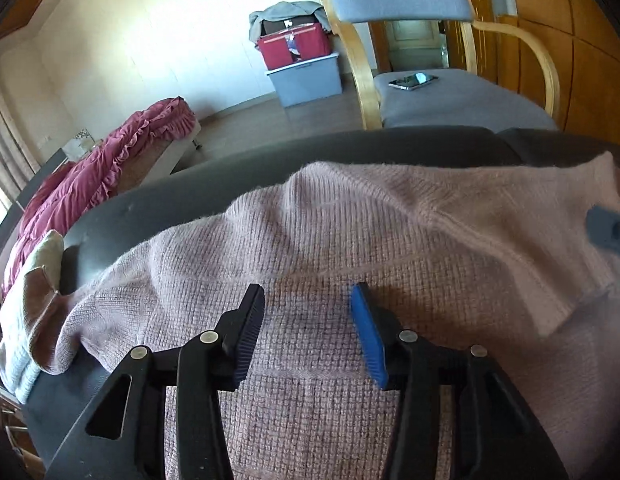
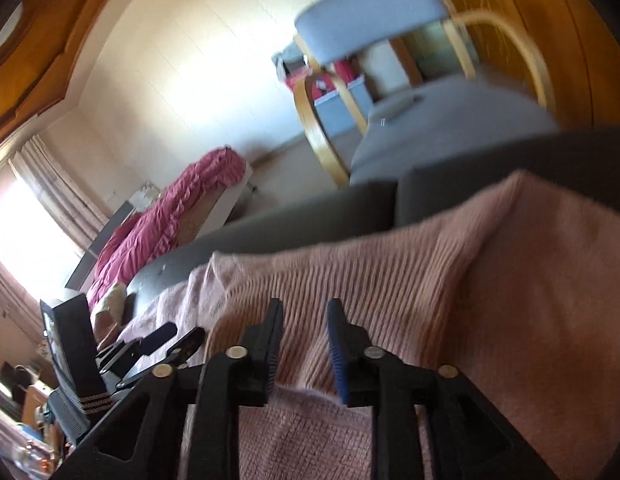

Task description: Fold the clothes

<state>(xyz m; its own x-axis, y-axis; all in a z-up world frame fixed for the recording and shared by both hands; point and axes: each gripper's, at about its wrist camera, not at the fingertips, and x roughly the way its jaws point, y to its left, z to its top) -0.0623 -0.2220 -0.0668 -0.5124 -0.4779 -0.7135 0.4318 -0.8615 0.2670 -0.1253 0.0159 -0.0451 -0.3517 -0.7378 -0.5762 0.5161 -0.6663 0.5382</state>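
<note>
Pink knit sweater (image 1: pixel 350 240), one, on grey sofa (image 1: pixel 230 184), two grippers, left (image 1: pixel 308 332), right (image 2: pixel 304 346), jaws released.

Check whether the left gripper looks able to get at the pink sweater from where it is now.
Probably yes. The left gripper hangs over the pink sweater with its jaws apart and nothing between them; only knit lies ahead of its fingers, with nothing in the way.

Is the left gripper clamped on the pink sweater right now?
Apart. The left wrist view shows the left gripper with its jaws standing open over the pink sweater; flat knit shows in the gap between them, and no fold is pinched.
</note>
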